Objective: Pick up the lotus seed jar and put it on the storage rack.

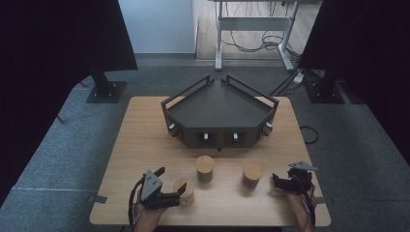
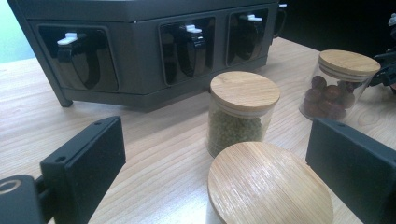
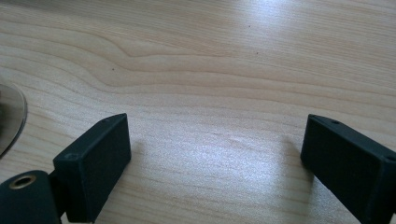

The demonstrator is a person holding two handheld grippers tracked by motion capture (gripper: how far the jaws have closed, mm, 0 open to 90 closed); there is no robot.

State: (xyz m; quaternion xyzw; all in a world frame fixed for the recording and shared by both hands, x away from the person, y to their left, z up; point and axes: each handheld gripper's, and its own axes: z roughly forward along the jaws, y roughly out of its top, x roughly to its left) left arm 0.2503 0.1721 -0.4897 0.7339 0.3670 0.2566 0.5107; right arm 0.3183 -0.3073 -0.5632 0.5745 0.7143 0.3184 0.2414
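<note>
Looking down from the high view, I see my left gripper [image 1: 180, 193] at the near left of the wooden table [image 1: 140, 145], reaching around the nearest jar [image 1: 184, 191]. In the left gripper view its jaws stand wide apart, one on each side of that jar's round wooden lid [image 2: 268, 184], and neither pad touches it; the lid sits closer to the right-hand jaw. The glass under the lid is hidden from that camera, so I can't say what the jar holds.

Just beyond it stands a second jar [image 2: 242, 114] with green grains inside, upright and lidded. Farther right is a third jar [image 2: 337, 84] holding reddish-brown round pieces, possibly dried fruit, though the picture is too soft to be sure. All three stand apart from each other in front of the dark rack [image 1: 220, 113], which has small cups set in its front openings.

My right gripper [image 1: 278, 182] rests near the right edge of the table, beside the third jar. Its jaws are spread over bare wood with nothing between them.
</note>
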